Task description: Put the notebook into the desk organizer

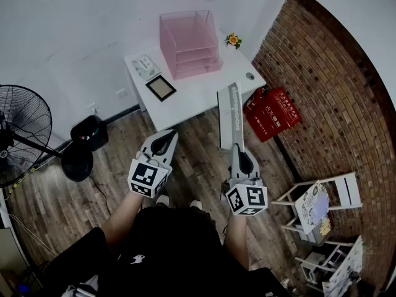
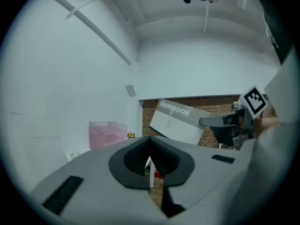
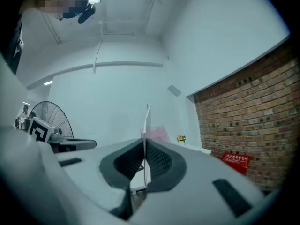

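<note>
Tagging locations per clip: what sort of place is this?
Probably a small office or studio room: a white desk with a pink desk organizer on it, a brick wall, and a standing fan.

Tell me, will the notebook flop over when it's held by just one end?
Probably not: the notebook sticks out straight from the right gripper, so it looks fairly stiff. It seems light, since a pinch on one end carries it. Edge-on it looks very thin, so it might twist in the grip if jerked.
</note>
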`<control>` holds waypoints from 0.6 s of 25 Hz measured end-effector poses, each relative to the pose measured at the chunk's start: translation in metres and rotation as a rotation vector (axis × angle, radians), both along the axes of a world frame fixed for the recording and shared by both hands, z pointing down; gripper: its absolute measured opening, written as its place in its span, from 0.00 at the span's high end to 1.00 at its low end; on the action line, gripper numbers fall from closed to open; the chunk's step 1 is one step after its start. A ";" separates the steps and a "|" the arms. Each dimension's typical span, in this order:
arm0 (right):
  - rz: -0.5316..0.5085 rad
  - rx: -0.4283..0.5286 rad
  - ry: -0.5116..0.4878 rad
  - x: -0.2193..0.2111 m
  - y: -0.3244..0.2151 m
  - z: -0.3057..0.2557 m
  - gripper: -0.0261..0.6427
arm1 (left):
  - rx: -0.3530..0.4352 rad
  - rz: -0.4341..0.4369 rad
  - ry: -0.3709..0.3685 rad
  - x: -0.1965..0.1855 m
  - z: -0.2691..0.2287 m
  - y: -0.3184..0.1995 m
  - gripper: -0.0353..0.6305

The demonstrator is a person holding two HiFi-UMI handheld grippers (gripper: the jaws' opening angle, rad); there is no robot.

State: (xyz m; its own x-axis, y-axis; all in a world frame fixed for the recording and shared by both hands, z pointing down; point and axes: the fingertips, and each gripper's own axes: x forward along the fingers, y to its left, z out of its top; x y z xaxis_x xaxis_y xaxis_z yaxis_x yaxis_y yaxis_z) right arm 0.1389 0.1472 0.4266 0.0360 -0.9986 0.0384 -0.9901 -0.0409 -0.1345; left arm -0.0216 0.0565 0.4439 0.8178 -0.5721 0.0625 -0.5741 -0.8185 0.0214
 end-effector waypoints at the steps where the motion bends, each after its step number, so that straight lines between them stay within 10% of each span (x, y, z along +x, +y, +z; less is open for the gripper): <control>1: 0.003 0.001 0.000 -0.005 0.001 0.000 0.94 | 0.001 0.006 -0.001 -0.004 -0.001 0.000 0.94; 15: 0.053 0.048 -0.022 -0.038 -0.003 -0.014 0.94 | 0.039 0.048 0.014 -0.041 -0.015 -0.016 0.94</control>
State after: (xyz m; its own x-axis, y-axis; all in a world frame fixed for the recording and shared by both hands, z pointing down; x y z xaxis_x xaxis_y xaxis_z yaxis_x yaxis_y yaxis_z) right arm 0.1010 0.1441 0.4124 0.0882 -0.9961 -0.0078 -0.9835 -0.0859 -0.1593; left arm -0.0622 0.0407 0.4289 0.8452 -0.5336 0.0297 -0.5337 -0.8456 -0.0033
